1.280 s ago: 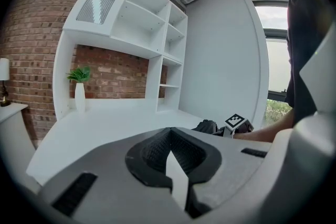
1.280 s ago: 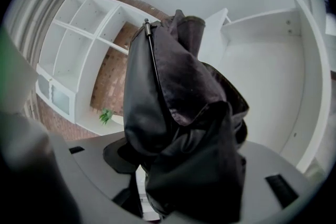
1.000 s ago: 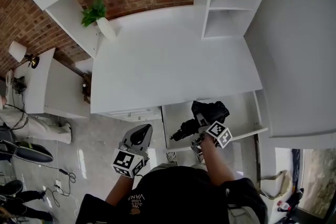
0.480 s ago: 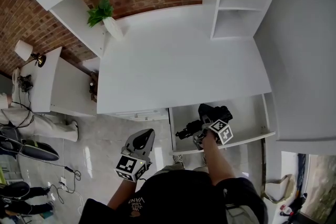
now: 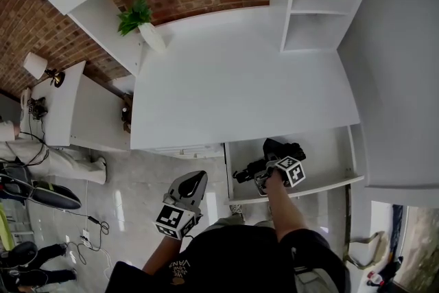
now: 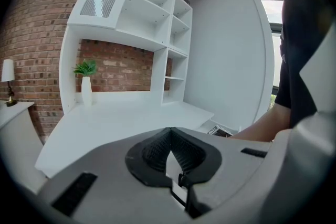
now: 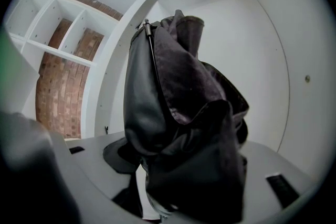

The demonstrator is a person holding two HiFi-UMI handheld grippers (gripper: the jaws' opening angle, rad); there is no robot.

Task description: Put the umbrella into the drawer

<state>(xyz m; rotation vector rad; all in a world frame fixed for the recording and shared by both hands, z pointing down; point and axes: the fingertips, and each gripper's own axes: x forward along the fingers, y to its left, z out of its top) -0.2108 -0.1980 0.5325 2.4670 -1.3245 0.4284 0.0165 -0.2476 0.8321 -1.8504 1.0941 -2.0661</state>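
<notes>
Placing step: my right gripper (image 5: 269,173) clamps the black folded fabric umbrella (image 5: 280,149) down in the open white drawer (image 5: 329,156), left gripper (image 5: 186,190) clenched empty outside it; next move probably lower, release, withdraw.

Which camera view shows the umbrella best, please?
The right gripper view: the umbrella fills it, black folds clamped in the right gripper. The head view shows it small at the open drawer; the left gripper view misses it.
</notes>
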